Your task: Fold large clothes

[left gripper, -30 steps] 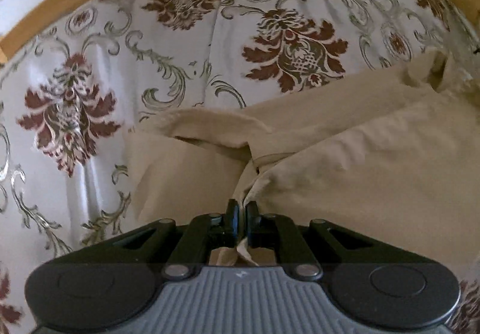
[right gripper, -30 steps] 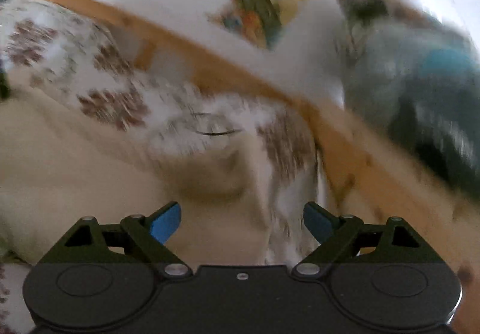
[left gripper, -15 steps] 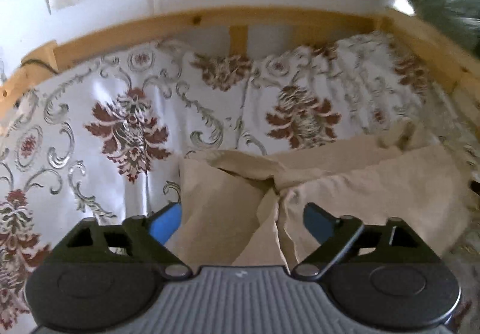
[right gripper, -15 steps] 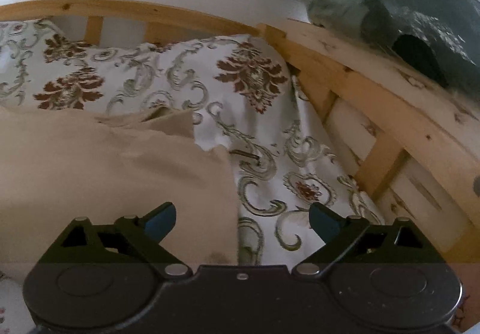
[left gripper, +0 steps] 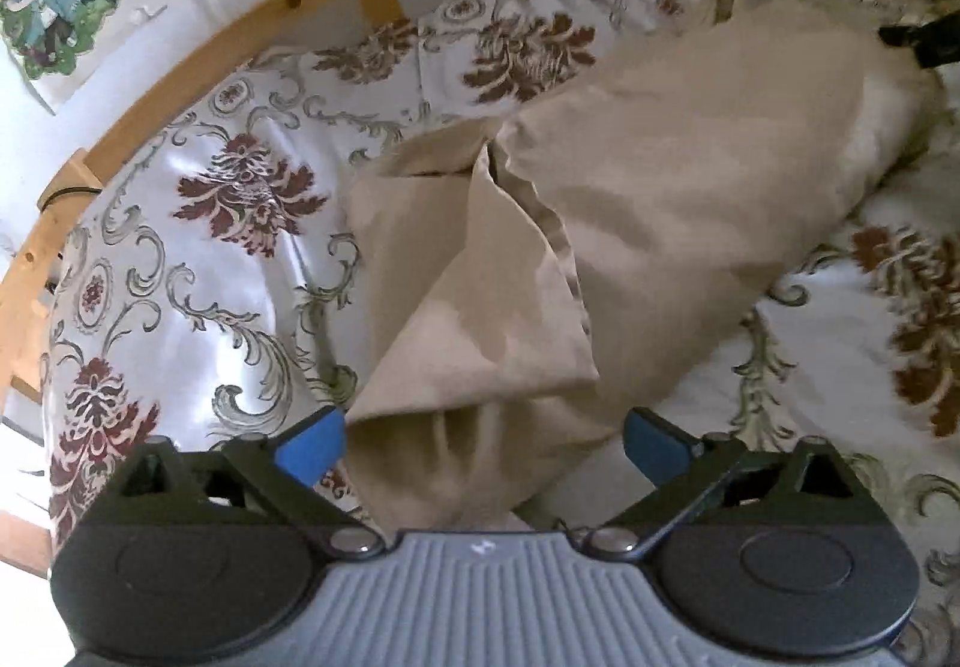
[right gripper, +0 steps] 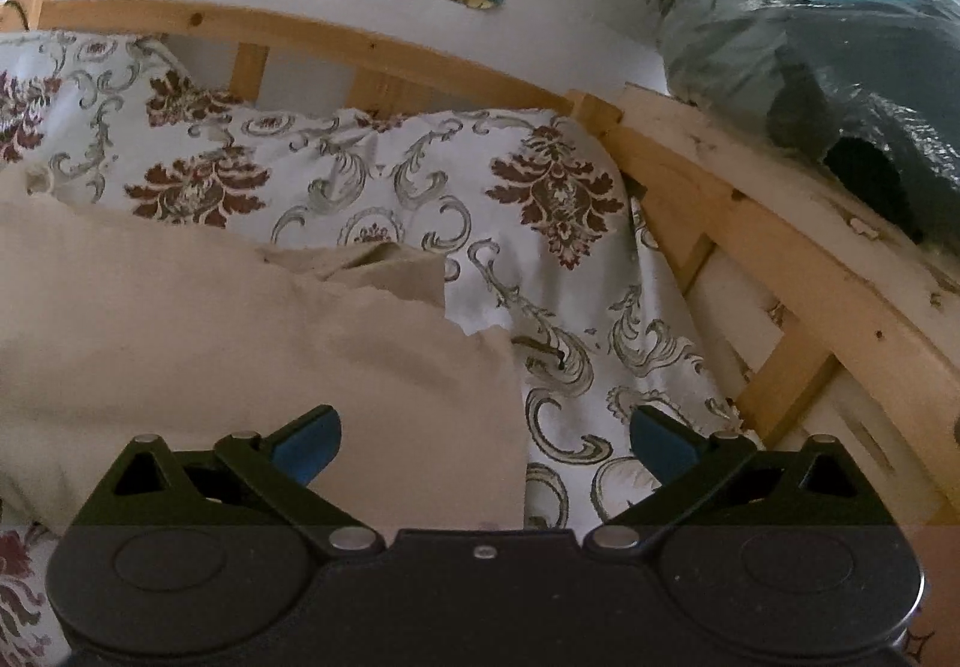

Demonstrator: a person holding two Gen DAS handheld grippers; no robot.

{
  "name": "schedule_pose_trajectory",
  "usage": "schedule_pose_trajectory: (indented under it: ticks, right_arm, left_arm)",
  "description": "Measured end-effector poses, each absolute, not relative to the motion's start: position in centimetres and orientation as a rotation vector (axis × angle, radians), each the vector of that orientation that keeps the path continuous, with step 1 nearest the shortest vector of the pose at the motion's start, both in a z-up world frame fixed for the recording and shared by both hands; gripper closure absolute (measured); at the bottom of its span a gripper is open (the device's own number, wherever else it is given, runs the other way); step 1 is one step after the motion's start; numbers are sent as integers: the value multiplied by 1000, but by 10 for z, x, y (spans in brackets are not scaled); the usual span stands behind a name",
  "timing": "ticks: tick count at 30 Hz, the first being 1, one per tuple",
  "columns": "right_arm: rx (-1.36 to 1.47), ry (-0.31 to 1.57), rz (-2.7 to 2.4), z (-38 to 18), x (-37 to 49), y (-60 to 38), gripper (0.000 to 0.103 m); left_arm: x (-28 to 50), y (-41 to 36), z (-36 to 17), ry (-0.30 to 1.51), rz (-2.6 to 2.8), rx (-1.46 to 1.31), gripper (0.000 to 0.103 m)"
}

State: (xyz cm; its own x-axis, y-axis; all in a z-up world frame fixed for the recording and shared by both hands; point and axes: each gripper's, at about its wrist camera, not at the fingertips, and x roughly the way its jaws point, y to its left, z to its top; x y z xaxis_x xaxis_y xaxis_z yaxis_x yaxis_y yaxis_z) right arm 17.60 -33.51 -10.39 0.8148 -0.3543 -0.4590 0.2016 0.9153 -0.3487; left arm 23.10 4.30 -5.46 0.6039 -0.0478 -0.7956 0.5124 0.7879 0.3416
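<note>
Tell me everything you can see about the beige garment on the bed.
The beige garment is plain, matte woven cloth, looking like cotton. It lies partly folded on the floral bedspread, layers overlapping, with a triangular flap on top and a stitched hem along its edge. The right wrist view shows its far edge rumpled. Both grippers hover above it, jaws open, gripping nothing.

beige garment [left gripper: 660, 175]: matt soft cloth, creased | bedspread [left gripper: 198, 271]: satiny printed cloth, slight sheen | bed frame [right gripper: 750, 223]: bare pale wood, knotty, scuffed | bag [right gripper: 810, 25]: glossy clear plastic
</note>
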Motion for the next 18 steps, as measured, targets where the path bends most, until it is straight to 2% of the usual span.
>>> schedule_pose_trajectory:
  ticks: [5,12,16,18]
  right_arm:
    - [-313,565,-309,-112,180,-336,1]
    - [-356,641,-407,-125,192,-343,1]
    - [-282,725,-473,-133,194,-361,1]
    - [-226,725,-500,-130,192,-370,1]
  left_arm:
    - [252,62,-63,868,-223,469,16]
    - [283,127,-69,886,-41,146,14]
    - [295,143,-78,930,8,76,7]
    - [295,145,-78,934,19,63,7]
